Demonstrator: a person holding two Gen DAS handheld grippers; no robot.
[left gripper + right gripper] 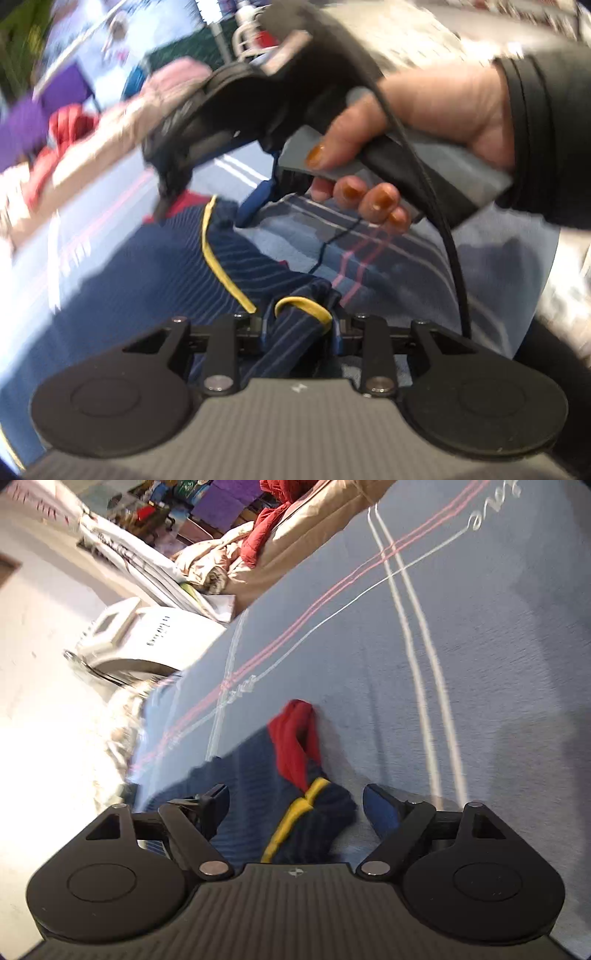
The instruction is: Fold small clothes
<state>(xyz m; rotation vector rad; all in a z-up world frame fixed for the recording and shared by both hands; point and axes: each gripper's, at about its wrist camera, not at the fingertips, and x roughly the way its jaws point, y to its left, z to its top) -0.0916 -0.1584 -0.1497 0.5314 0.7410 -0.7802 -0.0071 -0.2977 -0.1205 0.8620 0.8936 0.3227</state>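
Note:
A small navy striped garment (pixel 155 280) with yellow trim and a red part lies on the blue-grey bed sheet (pixel 388 258). My left gripper (pixel 300 326) is shut on a bunched navy fold with a yellow band. In the left wrist view, a hand holds my right gripper (pixel 207 203) over the garment's far end. In the right wrist view, my right gripper (pixel 295 805) is open, with its fingers on either side of a navy and yellow fold of the garment (pixel 314 812), and the red part (pixel 295 738) lies just ahead.
The bed sheet (pixel 480 664) has pink and white stripes. A beige blanket (pixel 295 535) and a red cloth (pixel 269 531) are piled at the far edge. A white appliance (pixel 140 638) stands beside the bed. Clutter fills the room behind.

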